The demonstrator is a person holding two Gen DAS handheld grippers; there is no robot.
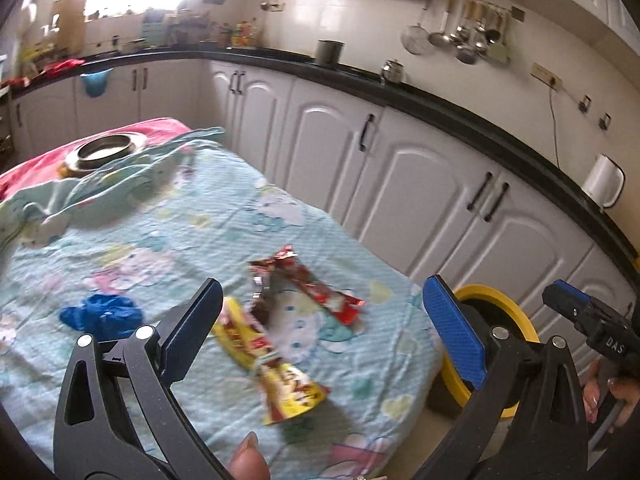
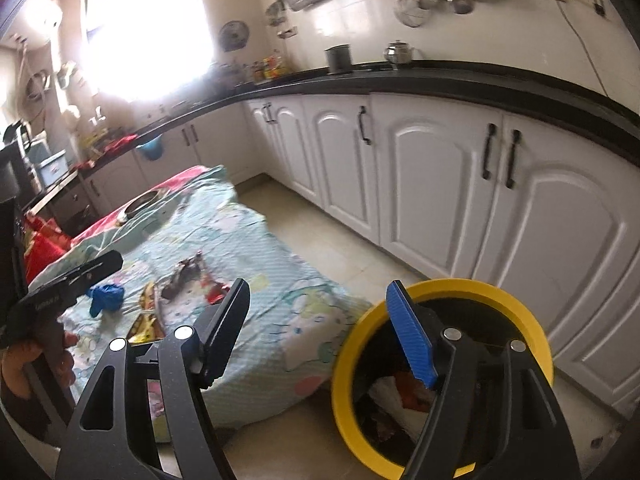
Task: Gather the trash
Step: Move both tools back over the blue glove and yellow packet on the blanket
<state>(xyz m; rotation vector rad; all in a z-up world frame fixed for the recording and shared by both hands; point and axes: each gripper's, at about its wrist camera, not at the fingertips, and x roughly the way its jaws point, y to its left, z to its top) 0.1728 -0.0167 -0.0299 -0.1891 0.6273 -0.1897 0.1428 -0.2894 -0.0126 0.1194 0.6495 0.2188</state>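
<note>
On a low surface draped with a pale blue cartoon-print cloth (image 1: 168, 216), three pieces of trash lie uncollected: a red foil wrapper (image 1: 308, 284), torn open and crumpled; a yellow snack wrapper (image 1: 272, 364) just in front of it, nearly touching; and a crumpled blue wad (image 1: 102, 314) lying apart from both, toward the cloth's left side. Beyond them, at the far end, a shallow metal bowl (image 1: 106, 150) sits where the blue cloth gives way to a pink one.

Left gripper (image 1: 324, 328): jaws spread wide, nothing between them, hovering above the two wrappers without touching either. A fingertip of the holding hand shows at the bottom edge of the left wrist view.

Right gripper (image 2: 320, 324): jaws likewise wide and empty, poised over the near rim of a yellow-rimmed trash bin (image 2: 516, 300) that stands on the tiled floor just beside the corner of the cloth-covered surface. Inside the bin, white and reddish scraps (image 2: 400, 396) are visible against the dark interior.

Background: white cabinet doors (image 2: 432, 184) with black handles run beneath a black countertop (image 2: 460, 80), which carries a dark pot (image 2: 339, 58) and a small metal kettle (image 2: 398, 53). Ladles and strainers hang on the tiled wall above.
</note>
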